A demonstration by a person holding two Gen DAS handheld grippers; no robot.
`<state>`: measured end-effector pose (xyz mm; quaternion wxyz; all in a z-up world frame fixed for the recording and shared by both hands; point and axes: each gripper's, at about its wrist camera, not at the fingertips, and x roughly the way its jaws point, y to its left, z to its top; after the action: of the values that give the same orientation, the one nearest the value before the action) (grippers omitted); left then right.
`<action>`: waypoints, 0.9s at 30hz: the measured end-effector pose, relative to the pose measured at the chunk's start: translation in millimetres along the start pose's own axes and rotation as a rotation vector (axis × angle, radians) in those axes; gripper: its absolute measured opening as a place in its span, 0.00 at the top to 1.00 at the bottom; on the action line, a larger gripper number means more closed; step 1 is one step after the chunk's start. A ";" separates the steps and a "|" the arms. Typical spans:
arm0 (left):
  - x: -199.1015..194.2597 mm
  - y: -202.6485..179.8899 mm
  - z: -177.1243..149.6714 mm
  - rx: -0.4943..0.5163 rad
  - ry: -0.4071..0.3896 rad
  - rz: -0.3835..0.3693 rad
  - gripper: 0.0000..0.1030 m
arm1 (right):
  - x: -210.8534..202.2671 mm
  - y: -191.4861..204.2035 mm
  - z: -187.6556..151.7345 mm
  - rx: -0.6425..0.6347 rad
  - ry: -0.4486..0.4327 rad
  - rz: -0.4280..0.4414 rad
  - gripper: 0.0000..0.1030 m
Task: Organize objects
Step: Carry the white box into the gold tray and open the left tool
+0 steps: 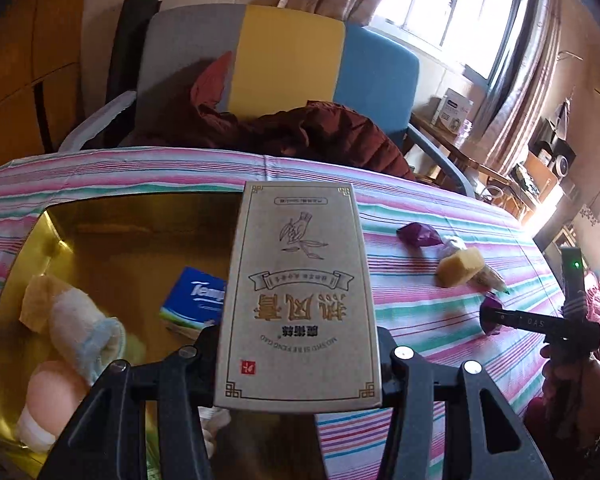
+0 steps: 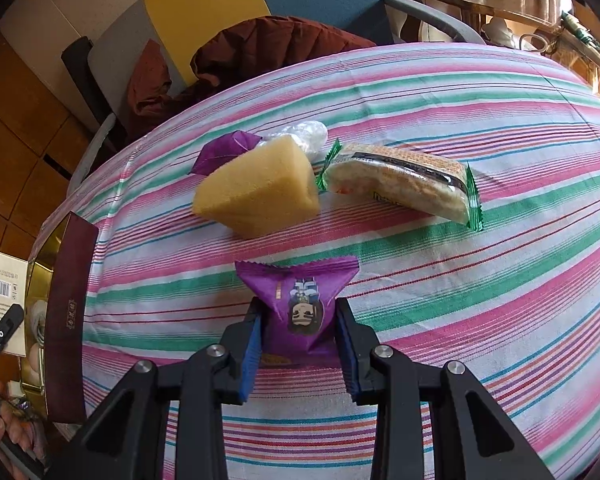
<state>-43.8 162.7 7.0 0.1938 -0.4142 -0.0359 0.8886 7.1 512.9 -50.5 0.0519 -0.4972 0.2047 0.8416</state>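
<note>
My left gripper (image 1: 298,364) is shut on a grey-brown cardboard box (image 1: 298,292) with gold print, held above the right edge of a gold tin (image 1: 112,216). The tin holds a blue tissue pack (image 1: 194,300), a rolled sock (image 1: 88,328), a yellow sponge piece (image 1: 36,304) and an egg-like ball (image 1: 54,390). My right gripper (image 2: 298,332) is shut on a purple snack packet (image 2: 298,304) on the striped tablecloth (image 2: 480,280). Beyond it lie a yellow sponge wedge (image 2: 260,192), a wrapped rice cake (image 2: 404,182) and another purple packet (image 2: 224,150).
A chair (image 1: 284,64) with a dark red jacket (image 1: 312,132) stands behind the table. The tin's maroon lid (image 2: 68,320) leans at the table's left edge in the right wrist view. The right gripper (image 1: 540,324) shows at the right of the left wrist view.
</note>
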 end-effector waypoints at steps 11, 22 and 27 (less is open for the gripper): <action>12.1 94.3 12.3 -0.187 0.030 0.099 0.49 | -2.9 -0.3 -0.3 0.008 -0.023 -0.008 0.67; 41.4 130.6 30.7 -0.269 0.070 0.182 0.48 | -2.8 3.9 0.7 -0.010 -0.026 0.003 0.67; 47.4 138.7 31.0 -0.289 0.084 0.231 0.30 | -1.9 3.2 1.5 -0.010 -0.024 0.003 0.67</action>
<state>-138.3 55.5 -38.1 0.0301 -0.4759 -0.1074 0.8724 6.0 510.8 -47.3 0.0505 -0.4868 0.2006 0.8487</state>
